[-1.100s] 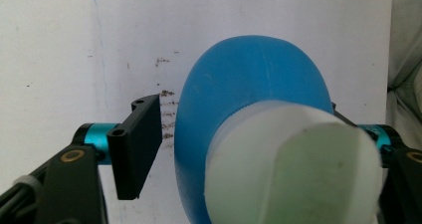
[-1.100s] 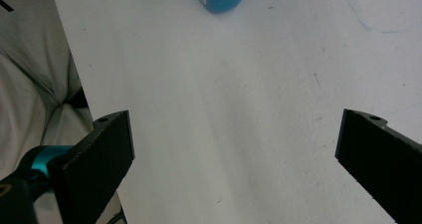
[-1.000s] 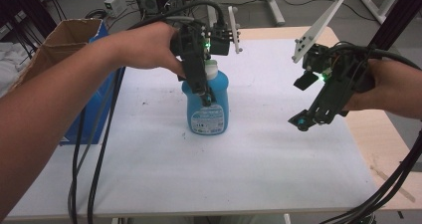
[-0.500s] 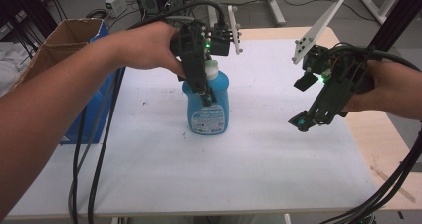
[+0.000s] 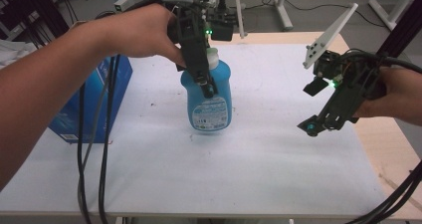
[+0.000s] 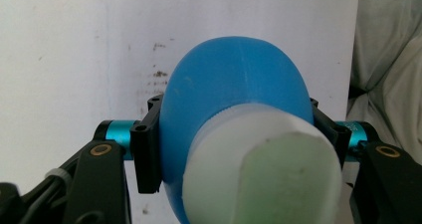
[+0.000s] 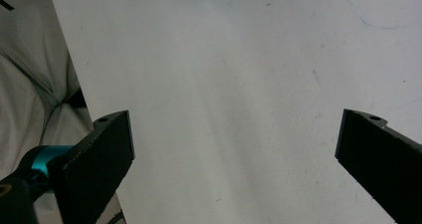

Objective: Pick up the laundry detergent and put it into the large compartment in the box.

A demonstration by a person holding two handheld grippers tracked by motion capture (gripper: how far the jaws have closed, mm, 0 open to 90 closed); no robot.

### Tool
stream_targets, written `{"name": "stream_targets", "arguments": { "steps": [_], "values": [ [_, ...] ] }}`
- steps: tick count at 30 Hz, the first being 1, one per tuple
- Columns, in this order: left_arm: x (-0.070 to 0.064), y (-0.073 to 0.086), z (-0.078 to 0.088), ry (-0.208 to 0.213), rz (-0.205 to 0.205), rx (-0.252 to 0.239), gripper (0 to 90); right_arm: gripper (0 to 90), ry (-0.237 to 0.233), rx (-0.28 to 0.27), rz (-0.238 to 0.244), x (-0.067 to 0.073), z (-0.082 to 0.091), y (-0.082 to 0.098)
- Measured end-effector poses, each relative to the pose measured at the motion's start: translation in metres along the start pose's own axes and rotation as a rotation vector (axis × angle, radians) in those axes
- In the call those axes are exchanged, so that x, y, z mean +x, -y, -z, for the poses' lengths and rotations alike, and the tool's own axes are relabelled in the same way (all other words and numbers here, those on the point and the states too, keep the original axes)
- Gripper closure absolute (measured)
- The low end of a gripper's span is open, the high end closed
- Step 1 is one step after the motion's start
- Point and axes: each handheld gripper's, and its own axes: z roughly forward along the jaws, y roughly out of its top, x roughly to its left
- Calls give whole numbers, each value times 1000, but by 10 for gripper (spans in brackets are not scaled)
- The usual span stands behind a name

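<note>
A blue detergent bottle (image 5: 209, 104) with a white cap (image 5: 213, 59) hangs just above the white table sheet (image 5: 278, 174), a little left of centre. My left gripper (image 5: 211, 83) comes down from above and is shut on the bottle's upper body. In the left gripper view the black pads (image 6: 148, 149) press on both sides of the blue bottle (image 6: 234, 84), and the cap (image 6: 263, 169) is closest to the camera. My right gripper (image 5: 326, 124) hovers over the right side of the sheet, apart from the bottle. Its jaws (image 7: 234, 154) stand wide open with nothing between them.
A blue box (image 5: 107, 92) stands at the left edge of the sheet. Black cables (image 5: 92, 149) hang from the left arm across the sheet's front left. Bare wooden tabletop (image 5: 393, 149) shows along the right side. Stands and cables crowd the floor behind the table.
The left hand has risen a little and the bottle has come up with it. The right gripper has kept its place.
</note>
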Motion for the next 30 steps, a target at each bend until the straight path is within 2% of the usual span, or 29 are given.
{"name": "stream_targets", "arguments": {
  "steps": [1, 4, 5, 6, 7, 11, 14, 15, 16, 17, 19, 24, 25, 26, 29, 30],
  "values": [
    [-2, 3, 10, -10, 34, 2, 378, 11, 0, -2, 8, 0, 0, -1],
    [-3, 7, 19, -16, 53, 2, 378, 11, 0, -3, 6, 1, 0, -1],
    [-5, 11, 28, -25, 77, 8, 378, 11, -1, 0, 8, 2, 0, -1],
    [-5, 11, 28, -25, 77, 8, 378, 11, -1, 0, 8, 2, 0, -1],
    [-7, 15, 37, -36, 95, 8, 378, 11, 0, -1, 10, 2, 0, -2],
    [-9, 21, 49, -48, 118, 14, 378, 11, -2, -3, 15, 4, 0, -3],
    [-10, 28, 64, -60, 144, 5, 378, 11, -2, -4, 20, 5, 0, -4],
    [-10, 34, 76, -70, 159, -2, 378, 11, -5, -3, 21, 5, 1, -4],
    [-10, 34, 76, -70, 159, -2, 378, 11, -5, -3, 21, 5, 1, -4],
    [-10, 41, 88, -79, 171, -12, 378, 11, -5, -3, 21, 5, 0, -4],
    [-10, 44, 94, -83, 179, -18, 378, 11, -7, -4, 23, 5, 0, -4],
    [-9, 60, 124, -94, 194, -35, 378, 11, -10, -4, 30, 5, -1, -5],
    [-9, 67, 135, -98, 204, -46, 378, 11, -10, -6, 30, 5, -1, -5],
    [-9, 67, 135, -98, 204, -46, 378, 11, -10, -6, 30, 5, -1, -5],
    [-9, 81, 153, -102, 219, -52, 378, 11, -12, -8, 29, 5, -1, -6],
    [-9, 81, 153, -102, 219, -52, 378, 11, -12, -8, 29, 5, -1, -6]
  ]
}}
